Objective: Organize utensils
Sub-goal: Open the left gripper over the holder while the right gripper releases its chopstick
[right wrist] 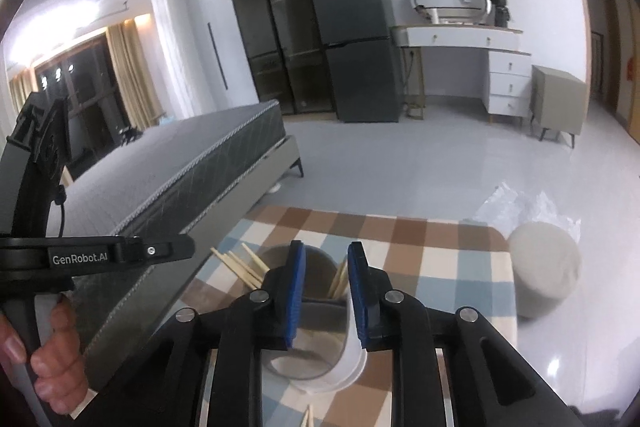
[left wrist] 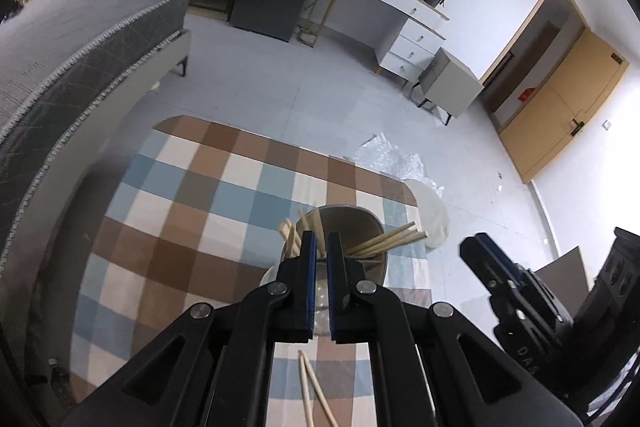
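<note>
Left wrist view: left gripper closed, empty, above chopstick holder; right gripper parted, empty.

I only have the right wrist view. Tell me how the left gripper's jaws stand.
Observer: The left gripper is shut, with nothing clamped that I can see. It points at the chopstick holder.
Operator: Now count the loose chopsticks on the cloth. I only see tips.
Observer: Two loose chopsticks lie on the checked cloth, on the near side of the holder, meeting at their far ends.
</note>
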`<move>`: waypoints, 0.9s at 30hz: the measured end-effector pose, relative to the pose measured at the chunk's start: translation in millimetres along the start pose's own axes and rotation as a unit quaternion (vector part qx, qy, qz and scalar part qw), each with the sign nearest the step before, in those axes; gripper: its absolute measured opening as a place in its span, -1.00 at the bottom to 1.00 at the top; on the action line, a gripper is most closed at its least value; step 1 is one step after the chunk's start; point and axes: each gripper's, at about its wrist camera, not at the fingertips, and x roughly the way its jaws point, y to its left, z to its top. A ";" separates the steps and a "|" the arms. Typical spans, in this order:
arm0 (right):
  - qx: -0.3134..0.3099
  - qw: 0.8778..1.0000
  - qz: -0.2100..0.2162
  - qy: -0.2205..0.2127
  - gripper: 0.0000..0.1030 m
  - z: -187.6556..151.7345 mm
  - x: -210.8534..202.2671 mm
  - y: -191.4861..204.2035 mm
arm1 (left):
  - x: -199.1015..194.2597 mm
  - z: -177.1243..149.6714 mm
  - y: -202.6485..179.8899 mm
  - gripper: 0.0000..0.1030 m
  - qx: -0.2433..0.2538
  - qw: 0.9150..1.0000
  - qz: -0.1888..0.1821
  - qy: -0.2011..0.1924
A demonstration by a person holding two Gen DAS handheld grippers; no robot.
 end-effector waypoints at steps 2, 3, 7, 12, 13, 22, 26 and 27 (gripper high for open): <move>0.006 1.000 -0.004 -0.009 -0.33 -1.6 -13.2 -0.6 | -5.5 -4.1 -3.6 -0.99 0.008 1.000 0.001 0.001; 0.009 1.000 -0.006 -0.015 -0.33 -2.5 -20.5 -1.2 | -11.6 -6.8 -7.4 -0.99 0.016 1.000 0.003 -0.001; 0.019 0.999 -0.009 -0.028 -0.33 -7.1 -44.8 -3.3 | -31.9 -15.5 -17.4 -0.95 0.030 0.999 0.018 -0.019; 0.028 0.998 -0.011 -0.049 -0.17 -12.9 -73.3 -1.6 | -52.2 -28.2 -28.5 -0.52 0.050 0.998 0.026 -0.038; 0.030 0.998 -0.011 -0.053 -0.15 -14.4 -77.5 -1.3 | -56.3 -31.6 -31.4 -0.44 0.057 0.997 0.030 -0.044; 0.044 0.997 -0.017 -0.063 0.00 -47.1 -106.7 10.6 | -81.4 -58.5 -34.0 0.24 0.070 0.993 0.052 -0.073; 0.045 0.997 -0.022 -0.063 0.10 -63.7 -115.3 14.5 | -88.2 -72.0 -30.4 0.34 0.067 0.994 0.054 -0.067; 0.047 0.997 -0.023 -0.063 0.11 -67.5 -117.0 15.3 | -89.6 -75.5 -29.7 0.41 0.066 0.994 0.054 -0.066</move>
